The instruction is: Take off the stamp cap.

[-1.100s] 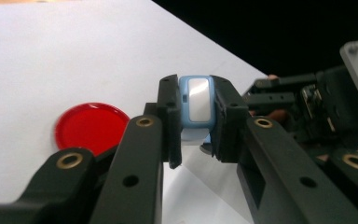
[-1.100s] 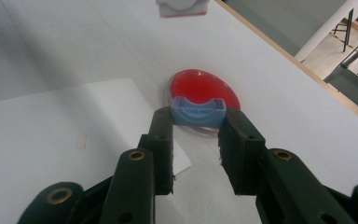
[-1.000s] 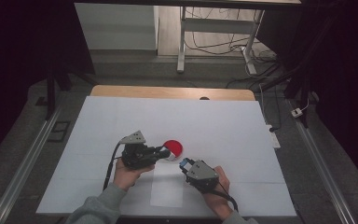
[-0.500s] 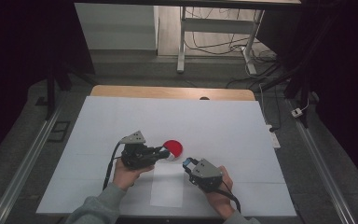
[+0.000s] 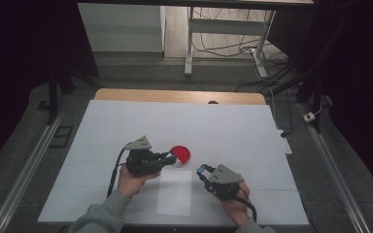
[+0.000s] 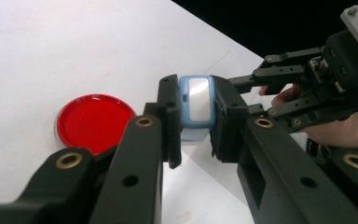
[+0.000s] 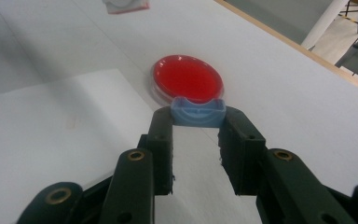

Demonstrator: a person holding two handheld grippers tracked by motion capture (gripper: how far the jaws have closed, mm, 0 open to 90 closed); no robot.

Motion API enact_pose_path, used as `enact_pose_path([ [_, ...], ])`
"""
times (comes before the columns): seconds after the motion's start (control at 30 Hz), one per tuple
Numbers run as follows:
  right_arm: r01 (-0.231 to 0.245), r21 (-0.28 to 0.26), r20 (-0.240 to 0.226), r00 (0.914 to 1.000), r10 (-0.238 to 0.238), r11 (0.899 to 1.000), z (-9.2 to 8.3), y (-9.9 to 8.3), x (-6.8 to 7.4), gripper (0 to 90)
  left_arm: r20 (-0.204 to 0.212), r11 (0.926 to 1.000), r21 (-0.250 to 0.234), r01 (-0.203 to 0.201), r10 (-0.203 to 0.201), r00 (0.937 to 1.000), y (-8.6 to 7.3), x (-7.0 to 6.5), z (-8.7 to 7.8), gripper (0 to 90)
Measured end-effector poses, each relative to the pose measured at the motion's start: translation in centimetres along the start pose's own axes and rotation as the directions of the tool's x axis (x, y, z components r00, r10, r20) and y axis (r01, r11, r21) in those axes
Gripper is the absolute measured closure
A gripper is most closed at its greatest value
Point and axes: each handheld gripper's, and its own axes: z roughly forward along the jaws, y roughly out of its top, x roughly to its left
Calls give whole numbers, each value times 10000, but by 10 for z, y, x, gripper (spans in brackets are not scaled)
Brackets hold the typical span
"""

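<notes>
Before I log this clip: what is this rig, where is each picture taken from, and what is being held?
No robot here: a person holds a two-jaw tool in each hand at a white table. The high view looks down from above; the other two views come from cameras riding on each tool, looking along its black jaws. The left gripper is shut on a small blue case with a pale window. The right gripper is shut on a smaller blue plastic piece. On the table lie a round red lid and a white paper sheet.
</notes>
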Motion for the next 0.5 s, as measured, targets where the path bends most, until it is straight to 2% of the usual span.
enact_pose_path([
  [0.23,-380,81,-62,9993,380,9992,-16,-12,-15,660,-65,10000,-3,-22,22,10000,0,1,0,752],
  [0.5,-819,180,224,9964,815,9965,-38,-27,-30,660,-173,10000,-35,-76,75,9998,0,2,-2,751],
])
